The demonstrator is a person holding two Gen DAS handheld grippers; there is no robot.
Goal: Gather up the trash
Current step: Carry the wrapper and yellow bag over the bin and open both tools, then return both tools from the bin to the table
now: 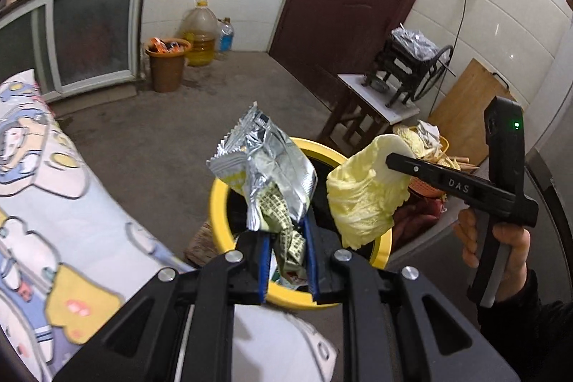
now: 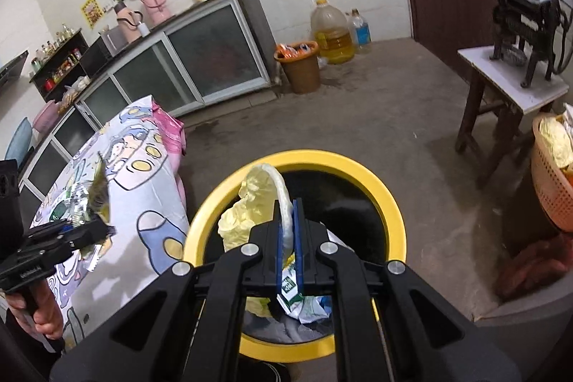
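Note:
My left gripper (image 1: 286,231) is shut on a crumpled silver snack wrapper (image 1: 268,167) with yellow-green print, held over the yellow-rimmed trash bin (image 1: 216,199). My right gripper (image 2: 286,221) is shut on a pale yellow cabbage leaf (image 2: 250,203), which hangs above the same bin (image 2: 390,199). Wrappers and paper lie in the bin's bottom. In the left wrist view the right gripper (image 1: 390,163) comes in from the right with the cabbage leaf (image 1: 361,199). In the right wrist view the left gripper (image 2: 104,228) and its wrapper (image 2: 86,199) show at the far left.
A table under a cartoon-print cloth (image 2: 143,174) stands left of the bin. An orange basket of vegetable scraps (image 2: 551,174) and a stool with a hand-crank machine (image 2: 515,81) are to the right. A brown bucket (image 2: 301,67) and oil jugs (image 2: 331,31) stand by the far wall.

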